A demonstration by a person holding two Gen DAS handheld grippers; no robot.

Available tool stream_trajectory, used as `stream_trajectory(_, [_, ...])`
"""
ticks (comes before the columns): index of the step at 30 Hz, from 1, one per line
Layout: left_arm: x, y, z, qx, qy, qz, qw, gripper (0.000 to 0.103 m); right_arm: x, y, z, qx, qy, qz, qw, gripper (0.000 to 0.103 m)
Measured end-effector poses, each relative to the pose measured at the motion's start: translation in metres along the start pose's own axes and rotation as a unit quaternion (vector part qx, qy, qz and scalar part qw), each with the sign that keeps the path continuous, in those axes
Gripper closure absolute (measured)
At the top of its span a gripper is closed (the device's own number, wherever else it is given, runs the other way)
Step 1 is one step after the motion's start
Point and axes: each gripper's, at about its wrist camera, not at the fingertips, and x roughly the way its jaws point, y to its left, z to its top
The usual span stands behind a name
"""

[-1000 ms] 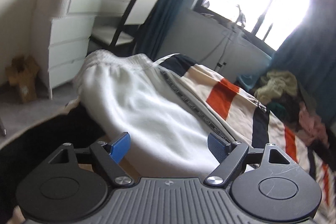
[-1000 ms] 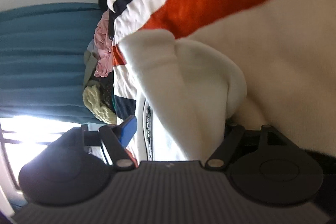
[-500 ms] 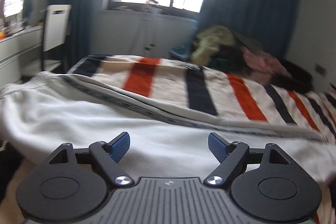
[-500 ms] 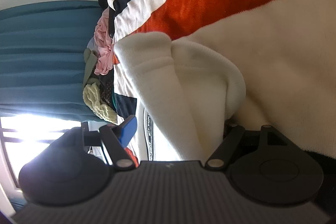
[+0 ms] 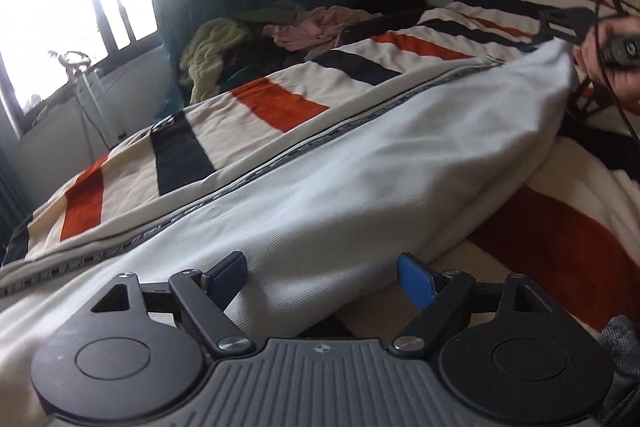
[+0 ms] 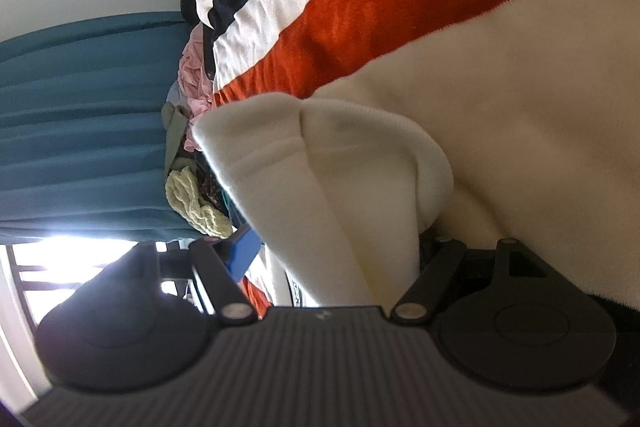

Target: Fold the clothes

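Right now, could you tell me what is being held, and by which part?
Right gripper holds the white garment by its bunched end; left gripper has open jaws, holding nothing.

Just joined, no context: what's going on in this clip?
A person is folding clothes on a bed with a striped blanket. The right gripper has a bunched end of the white garment between its fingers; whether it is pinched is unclear. The left gripper is open over the near edge of the garment, nothing clamped. More clothes are piled by the curtain.
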Motion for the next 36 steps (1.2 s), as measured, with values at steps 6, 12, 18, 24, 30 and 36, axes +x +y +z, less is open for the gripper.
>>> stream_trajectory(6, [0.012, -0.006, 0.005, -0.029, -0.034, 0.001, 0.9990, 0.034, 0.005, 0.000, 0.003, -0.006, -0.002, -0.006, 1.000, 0.028])
stream_trajectory(12, [0.015, -0.003, 0.008, -0.042, -0.042, -0.012, 0.9982, 0.049, 0.008, 0.003, 0.003, -0.024, -0.003, -0.014, 1.000, 0.028])
stream_trajectory(18, [0.017, -0.007, 0.002, -0.043, -0.049, -0.013, 0.9978, 0.052, 0.014, 0.007, 0.002, -0.047, -0.004, -0.026, 0.999, 0.028])
stream_trajectory(24, [0.018, -0.020, -0.004, -0.003, -0.053, -0.023, 0.9983, 0.042, 0.016, 0.011, -0.001, -0.064, 0.001, -0.033, 0.997, 0.029])
stream_trajectory(30, [0.022, -0.022, -0.010, -0.004, -0.056, -0.036, 0.9978, 0.081, 0.012, 0.013, -0.004, -0.068, 0.006, -0.024, 0.997, 0.029])
stream_trajectory(36, [0.011, -0.005, -0.008, -0.054, -0.063, -0.059, 0.9948, 0.103, 0.005, 0.016, -0.005, -0.071, 0.009, 0.016, 0.997, 0.028])
